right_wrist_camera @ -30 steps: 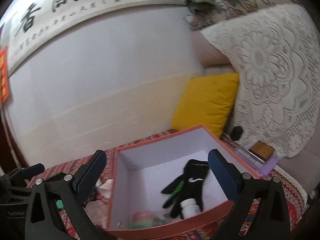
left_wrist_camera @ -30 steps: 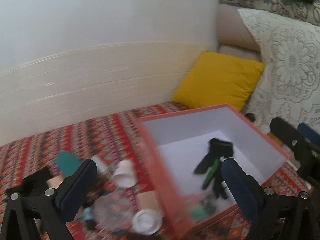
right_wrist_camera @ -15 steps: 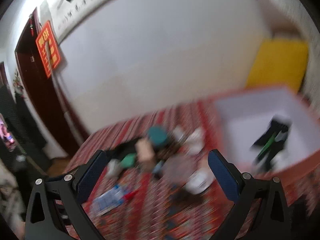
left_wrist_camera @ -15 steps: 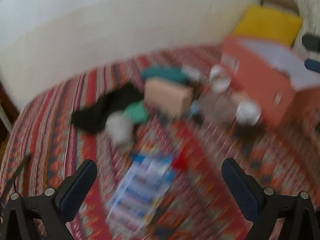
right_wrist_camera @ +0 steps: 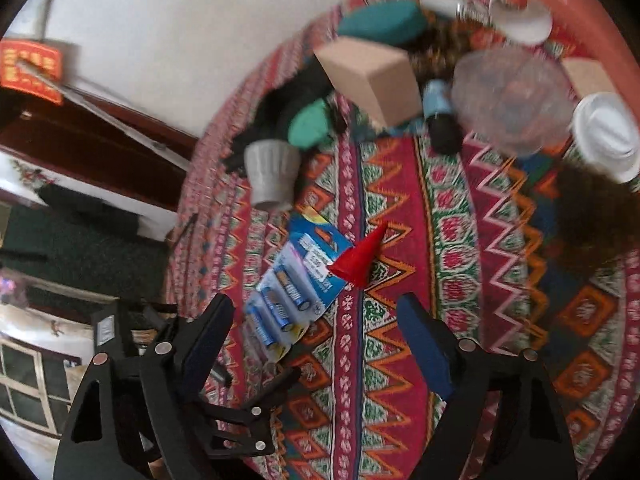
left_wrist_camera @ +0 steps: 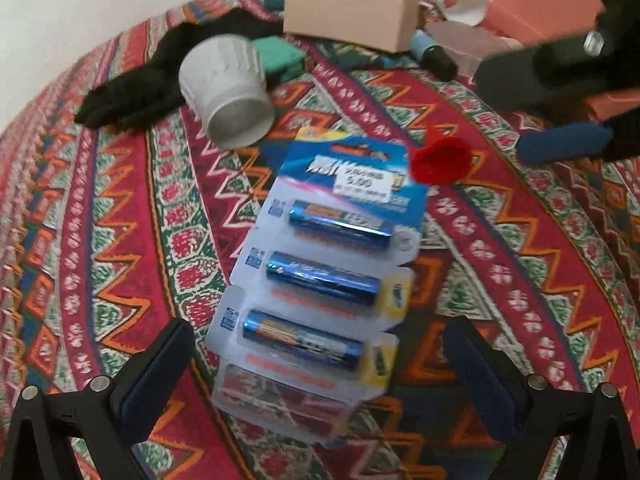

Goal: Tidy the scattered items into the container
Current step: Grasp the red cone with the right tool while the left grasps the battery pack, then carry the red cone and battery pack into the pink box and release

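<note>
We've got both grippers over the patterned cloth (left_wrist_camera: 520, 240), pointed down at the clutter. Left gripper (left_wrist_camera: 320, 368) has its jaws wide apart w/ nothing between the pads; the battery pack (left_wrist_camera: 324, 264) lies flat on the cloth right in front of it, near end sitting between the two fingers, not touched as far as we can tell. Pack shows three blue cells, the bottom pocket looks see-through. Right gripper (right_wrist_camera: 320, 344) is also spread wide and holds nothing; in its view the pack (right_wrist_camera: 296, 292) lies just ahead of the left finger, and a red cone (right_wrist_camera: 358, 260) lies on its side at the pack's top corner, touching or overlapping it. From the left wrist the cone (left_wrist_camera: 440, 160) sits at the pack's upper right, w/ the right gripper's fingers just beyond it. Further back: a grey cup (left_wrist_camera: 226, 94) tipped on its side, resting against a black glove (left_wrist_camera: 136, 92); a green pad (left_wrist_camera: 278, 56) behind the cup; a tan box (left_wrist_camera: 348, 16) on its side; a teal case (right_wrist_camera: 380, 22) behind that. By the tan box a blue-and-black bottle (right_wrist_camera: 440, 116), a clear bowl (right_wrist_camera: 508, 96) and a white lid (right_wrist_camera: 604, 136). The container, an orange box (left_wrist_camera: 532, 0), is at the far right edge of the pile, well apart from the pack; a white cup (left_wrist_camera: 464, 0) lies against its side. Inside of the box isn't visible.
</note>
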A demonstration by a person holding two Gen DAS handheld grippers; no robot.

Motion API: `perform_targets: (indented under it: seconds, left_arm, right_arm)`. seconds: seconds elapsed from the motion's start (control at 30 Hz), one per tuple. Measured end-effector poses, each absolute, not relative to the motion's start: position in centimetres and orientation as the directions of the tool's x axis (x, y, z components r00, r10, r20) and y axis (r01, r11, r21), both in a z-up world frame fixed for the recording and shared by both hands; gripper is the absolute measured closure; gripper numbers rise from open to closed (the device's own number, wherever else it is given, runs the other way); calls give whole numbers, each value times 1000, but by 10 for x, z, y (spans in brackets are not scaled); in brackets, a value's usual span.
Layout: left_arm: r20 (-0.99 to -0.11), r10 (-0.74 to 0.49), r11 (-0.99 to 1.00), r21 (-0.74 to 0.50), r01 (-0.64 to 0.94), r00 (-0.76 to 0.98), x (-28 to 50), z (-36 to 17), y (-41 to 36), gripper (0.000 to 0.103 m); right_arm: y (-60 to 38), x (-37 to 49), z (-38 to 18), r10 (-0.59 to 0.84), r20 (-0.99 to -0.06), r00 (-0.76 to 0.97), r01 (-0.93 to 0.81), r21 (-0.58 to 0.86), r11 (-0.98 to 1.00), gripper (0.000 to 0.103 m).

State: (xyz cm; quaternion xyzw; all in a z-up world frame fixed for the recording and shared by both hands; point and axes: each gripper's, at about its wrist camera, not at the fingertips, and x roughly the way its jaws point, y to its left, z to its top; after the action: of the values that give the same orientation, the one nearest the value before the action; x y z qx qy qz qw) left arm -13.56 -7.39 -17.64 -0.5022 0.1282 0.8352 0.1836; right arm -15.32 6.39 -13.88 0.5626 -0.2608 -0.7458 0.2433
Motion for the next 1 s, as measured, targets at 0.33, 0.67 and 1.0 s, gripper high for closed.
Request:
perform_targets:
  seconds: [0.33,0.67,1.0]
  left_arm:
    - [-878,199,-900,12,-436,-435,-154,-192,-66,0]
    - [-868,237,-918,-54,-392,-437,-149,-177,-79,27]
    - [-802,250,-944,-77,-321,-542,-133,-131,-102,27]
  right_arm:
    - [26,-174,-165,-550,-789,-274,91,547,-832,69]
    - [59,-169,-143,-619,-725,-302,84,626,-775,69]
    - [84,-155,-103,-625,-686,-372,146,622,-770,69]
